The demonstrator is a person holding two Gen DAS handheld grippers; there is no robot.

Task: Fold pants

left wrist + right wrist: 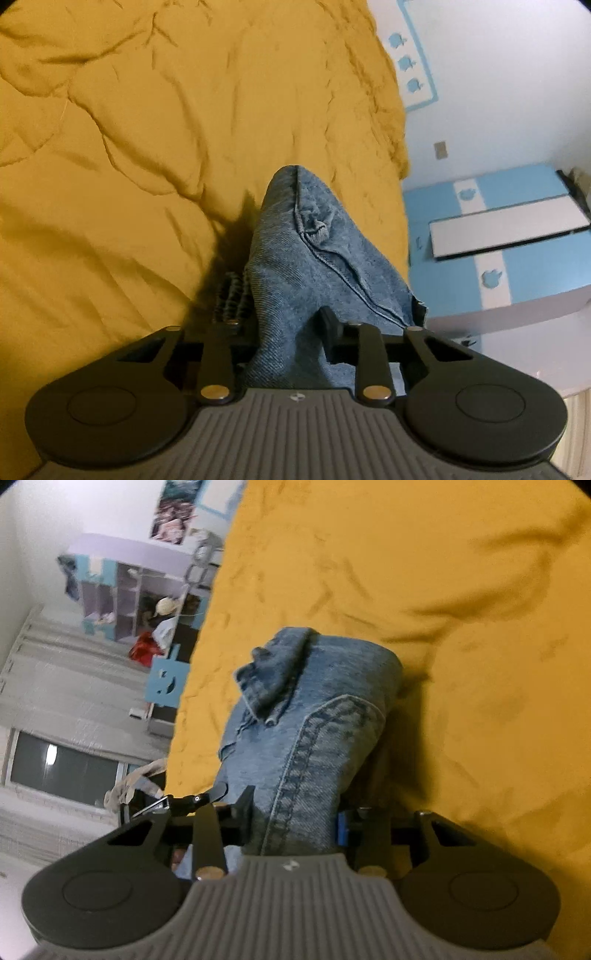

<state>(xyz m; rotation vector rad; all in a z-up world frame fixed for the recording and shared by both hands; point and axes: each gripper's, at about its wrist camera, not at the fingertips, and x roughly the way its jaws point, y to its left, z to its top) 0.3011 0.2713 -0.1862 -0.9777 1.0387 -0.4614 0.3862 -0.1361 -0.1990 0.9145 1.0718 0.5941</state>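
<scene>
The blue denim pants (314, 258) hang bunched from my left gripper (284, 321), which is shut on the fabric, above the mustard-yellow bedspread (147, 147). In the right wrist view the pants (314, 731) show a pocket seam and a waistband flap. My right gripper (295, 812) is shut on that denim, held above the same bedspread (461, 664). Most of both grippers' fingers are hidden by the cloth.
The bed's edge runs along the right of the left wrist view, beside a blue and white cabinet (498, 229) and a white wall. In the right wrist view a cluttered shelf unit (129, 602), a window (62, 768) and a blue box (166, 681) lie past the bed's left edge.
</scene>
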